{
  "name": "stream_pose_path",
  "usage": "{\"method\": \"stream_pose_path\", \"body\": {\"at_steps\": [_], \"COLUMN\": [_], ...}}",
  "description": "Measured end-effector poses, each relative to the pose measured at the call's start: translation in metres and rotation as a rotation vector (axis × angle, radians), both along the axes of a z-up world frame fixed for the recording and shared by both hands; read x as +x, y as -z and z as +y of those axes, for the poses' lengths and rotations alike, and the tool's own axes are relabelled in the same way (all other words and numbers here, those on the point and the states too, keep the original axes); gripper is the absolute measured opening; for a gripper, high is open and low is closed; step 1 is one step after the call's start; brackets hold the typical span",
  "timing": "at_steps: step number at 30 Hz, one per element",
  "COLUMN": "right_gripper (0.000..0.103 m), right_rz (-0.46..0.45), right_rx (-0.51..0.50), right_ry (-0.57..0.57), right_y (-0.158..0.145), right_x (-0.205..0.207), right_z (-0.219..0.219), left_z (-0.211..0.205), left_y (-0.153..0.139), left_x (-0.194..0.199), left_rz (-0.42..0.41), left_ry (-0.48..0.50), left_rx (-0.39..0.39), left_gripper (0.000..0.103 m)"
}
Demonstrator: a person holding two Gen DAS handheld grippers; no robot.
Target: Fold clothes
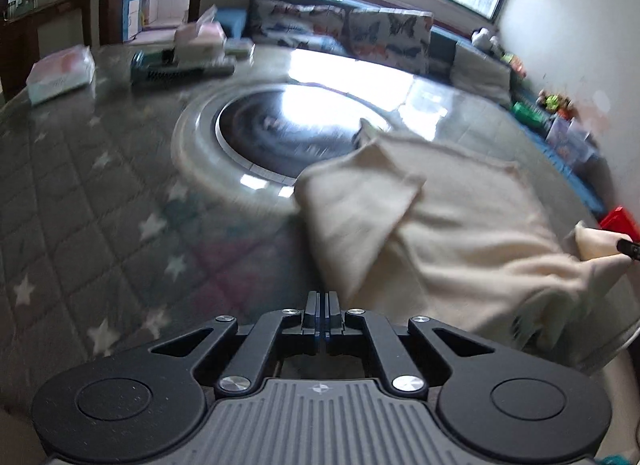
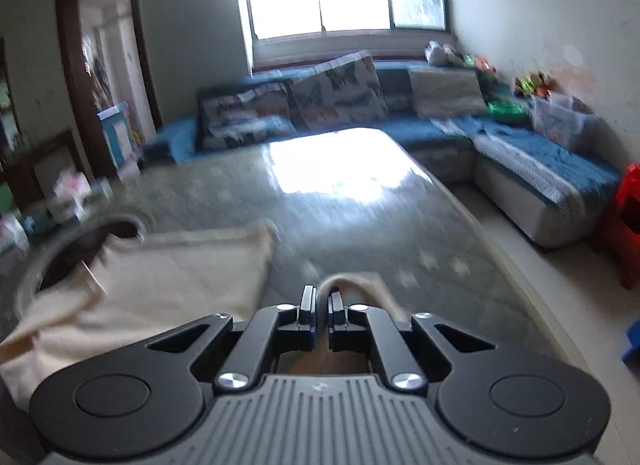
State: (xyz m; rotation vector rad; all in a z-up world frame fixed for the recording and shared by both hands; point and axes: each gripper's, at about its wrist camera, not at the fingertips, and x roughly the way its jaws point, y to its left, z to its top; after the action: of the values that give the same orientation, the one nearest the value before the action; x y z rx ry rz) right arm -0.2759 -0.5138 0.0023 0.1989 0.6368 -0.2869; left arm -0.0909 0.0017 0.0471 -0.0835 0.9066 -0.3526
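A cream garment (image 1: 448,225) lies partly folded on the star-patterned table cover (image 1: 80,193), to the right of my left gripper (image 1: 322,299). The left gripper is shut with nothing visible between its fingers, just left of the garment's near edge. In the right wrist view the garment (image 2: 160,285) spreads to the left, and my right gripper (image 2: 321,299) is shut on a bunched edge of it (image 2: 352,281), lifted off the table. The right gripper's tip (image 1: 628,245) shows at the far right of the left wrist view, holding that edge.
A round dark glass turntable (image 1: 280,133) sits mid-table, partly under the garment. Tissue boxes (image 1: 60,73) and small items stand at the far left. A blue sofa (image 2: 520,145) with cushions runs beyond the table. A red stool (image 2: 628,221) stands at right.
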Motion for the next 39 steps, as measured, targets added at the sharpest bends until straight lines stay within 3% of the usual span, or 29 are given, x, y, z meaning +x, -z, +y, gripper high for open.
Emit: {"method": "stream_pose_path", "body": {"at_steps": [2,6,10,18,24,26,34,36,39], "right_gripper": [0.007,0.014,0.026,0.033,0.035,0.039,0.045,0.045,0.045], "right_rz": [0.03,0.091,0.11,0.119,0.144,0.151,0.194,0.208,0.2], "right_rx": [-0.006,-0.019,-0.054,-0.085,-0.094,-0.105,-0.183,-0.204,-0.196], "right_ry": [0.018,0.053,0.097,0.046,-0.007,0.016,0.147,0.159,0.131], "right_y": [0.006,0.019,0.023,0.037,0.057,0.06,0.065,0.063,0.055], "right_x": [-0.002,-0.006,-0.007,0.022,0.058,0.063,0.072,0.069,0.058], "right_z": [-0.004,-0.013,-0.02,-0.03,-0.039,-0.046,-0.077,-0.08,-0.078], "left_z": [0.001,-0.004,-0.022,-0.082,-0.101,-0.104,-0.11,-0.114,-0.122], "left_y": [0.004,-0.003,-0.01,-0.007,-0.002,-0.002,-0.002,-0.001,0.007], "left_x": [0.001,0.003,0.008,-0.003,-0.016,-0.02,-0.04,-0.047,-0.052], "left_rz": [0.015,-0.034,-0.077,-0.105,-0.105,-0.108,-0.129,-0.141,-0.144], "left_ry": [-0.004,0.008,0.052,0.303,0.425,0.457,0.622,0.671,0.681], "left_rx": [0.013,0.035,0.029,-0.015,-0.01,-0.005,-0.004,0.012,0.065], "left_gripper": [0.003,0.007,0.015,0.017,0.021,0.028,0.035,0.041,0.042]}}
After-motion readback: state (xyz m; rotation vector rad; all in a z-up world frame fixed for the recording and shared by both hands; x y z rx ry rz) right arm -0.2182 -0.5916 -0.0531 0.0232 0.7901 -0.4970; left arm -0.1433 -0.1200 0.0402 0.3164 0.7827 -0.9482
